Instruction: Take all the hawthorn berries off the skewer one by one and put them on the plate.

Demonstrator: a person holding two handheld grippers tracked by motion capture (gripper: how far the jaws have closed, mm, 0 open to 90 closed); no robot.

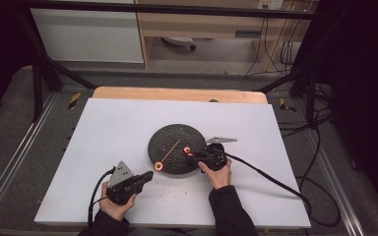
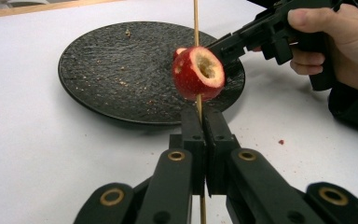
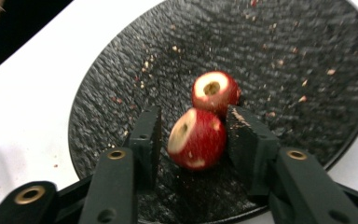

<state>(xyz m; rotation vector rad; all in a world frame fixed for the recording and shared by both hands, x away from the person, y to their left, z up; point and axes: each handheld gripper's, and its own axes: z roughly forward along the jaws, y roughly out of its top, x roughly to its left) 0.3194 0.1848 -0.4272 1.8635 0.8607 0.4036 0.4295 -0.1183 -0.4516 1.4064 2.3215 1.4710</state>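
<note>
A thin wooden skewer (image 2: pixel 196 18) stands upright in my left gripper (image 2: pixel 203 116), whose jaws are shut on its lower part. One red cored fruit (image 2: pixel 198 73) is threaded on the skewer just above the jaws. In the high view this gripper (image 1: pixel 147 176) sits at the near left of the black round plate (image 1: pixel 174 135). My right gripper (image 3: pixel 193 114) is open over the plate's near right part, its jaws on either side of a second red cored fruit (image 3: pixel 196 138). The right jaw is at the fruit's skin. A third fruit (image 3: pixel 214 91) lies just behind it.
The plate (image 3: pixel 284 51) carries scattered crumbs and rests on a white sheet (image 1: pixel 118 123) over a wooden table (image 1: pixel 177 93). Cables (image 1: pixel 275 179) trail from both grippers toward the near edge and right. A black frame stands around the table.
</note>
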